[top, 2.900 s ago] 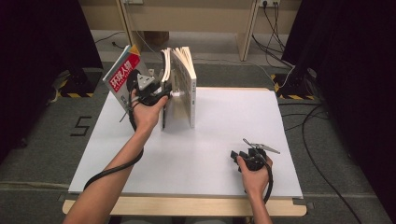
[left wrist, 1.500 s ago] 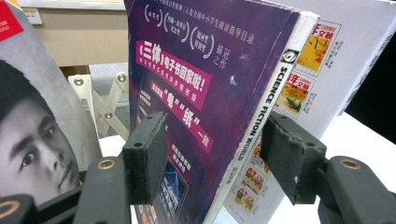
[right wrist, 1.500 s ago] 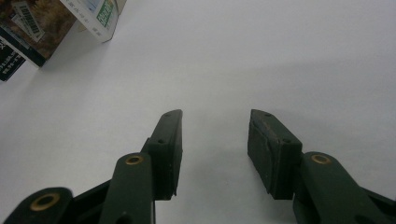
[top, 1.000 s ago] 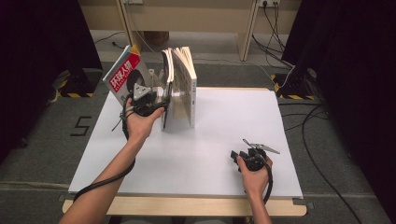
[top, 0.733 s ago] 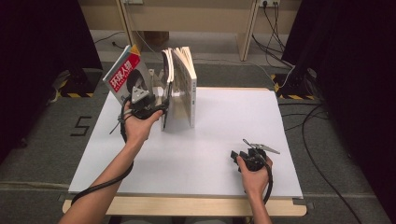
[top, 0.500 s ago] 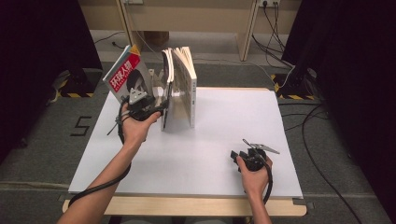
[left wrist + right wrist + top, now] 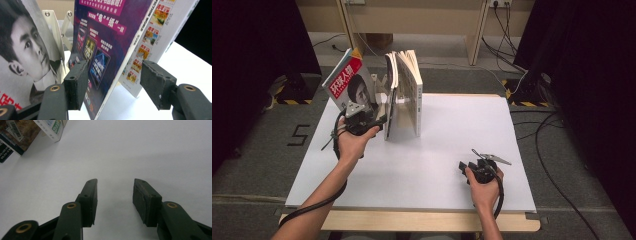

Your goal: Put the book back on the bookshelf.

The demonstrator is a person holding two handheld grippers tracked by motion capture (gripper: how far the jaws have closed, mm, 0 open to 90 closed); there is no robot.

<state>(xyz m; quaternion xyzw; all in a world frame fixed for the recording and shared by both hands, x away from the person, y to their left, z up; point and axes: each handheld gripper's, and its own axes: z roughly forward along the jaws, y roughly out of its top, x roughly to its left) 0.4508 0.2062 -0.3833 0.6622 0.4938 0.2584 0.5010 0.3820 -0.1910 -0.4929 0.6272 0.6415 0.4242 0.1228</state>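
The left gripper (image 7: 362,120) stands with its jaws wide apart, straddling the lower edge of a thin magazine with a glossy purple cover (image 7: 105,47); neither pad presses on it, so nothing is gripped. Compared with a second ago, this gripper has slid a little nearer and lower along the row of books, from the gap beside the leaning red-and-grey book with a portrait cover (image 7: 348,82) toward the foot of the purple magazine. That suggests the hand is lining up for a pinch on the magazine, which has not closed yet. The magazine stands upright in a cream metal bookend rack (image 7: 56,27) at the far left of the white table (image 7: 452,130), with the portrait book tilted against its left and a white-covered volume (image 7: 412,95) just to its right. The right gripper (image 7: 473,166) rests near the table's front edge, well apart from the books, jaws open over bare surface and unmoved.
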